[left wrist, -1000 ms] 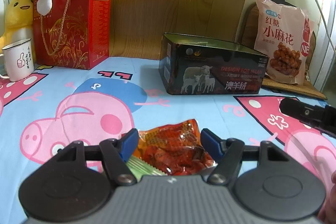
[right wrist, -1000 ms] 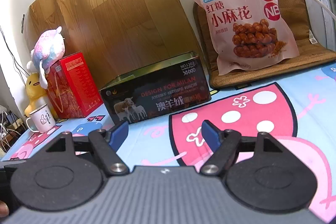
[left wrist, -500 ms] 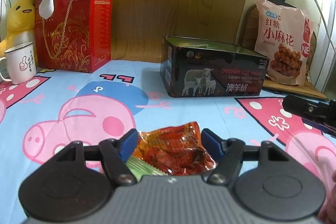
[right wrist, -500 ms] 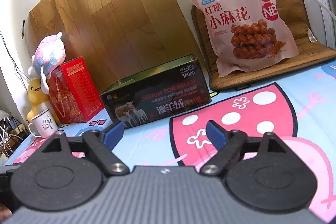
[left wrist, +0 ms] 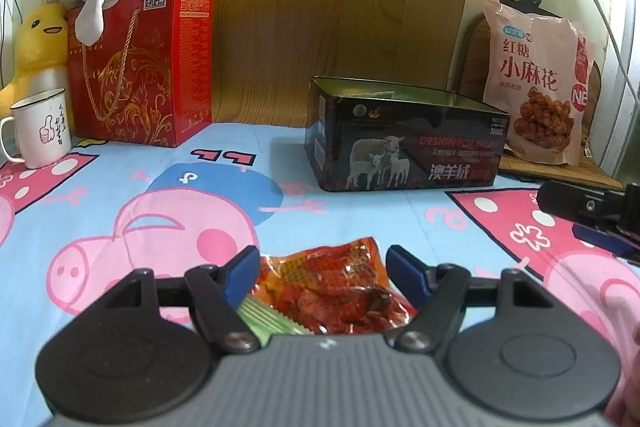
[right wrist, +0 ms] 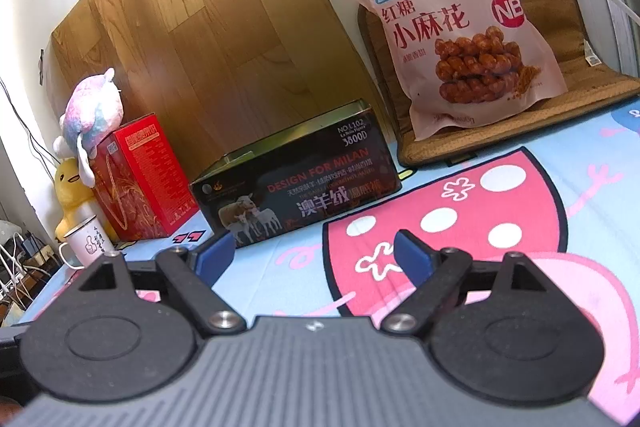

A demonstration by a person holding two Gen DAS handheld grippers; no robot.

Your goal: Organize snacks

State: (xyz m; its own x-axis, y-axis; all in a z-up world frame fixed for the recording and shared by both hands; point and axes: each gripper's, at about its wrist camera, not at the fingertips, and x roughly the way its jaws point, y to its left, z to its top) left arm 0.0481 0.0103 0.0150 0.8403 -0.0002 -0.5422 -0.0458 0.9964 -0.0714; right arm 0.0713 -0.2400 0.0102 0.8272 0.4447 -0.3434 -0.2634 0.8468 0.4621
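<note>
Left gripper (left wrist: 322,269): jaws part-open astride the red snack packet (left wrist: 336,291); pads not pressing it.
Red snack packet: flat on the cartoon-print cloth (left wrist: 120,195), a green packet (left wrist: 268,319) just beside it.
Right gripper (right wrist: 308,251): jaws wide, nothing between.
Dark tin (left wrist: 404,143): lid off, standing farther back.
Pink snack bag (right wrist: 456,31): upright behind tin.

Left gripper (left wrist: 320,267) and right gripper (right wrist: 312,255) alike, ribbed grey housing, two round black discs, black angled linkage arms, silver pivot screws, blue pads on the jaws, small white mark at housing centre
</note>
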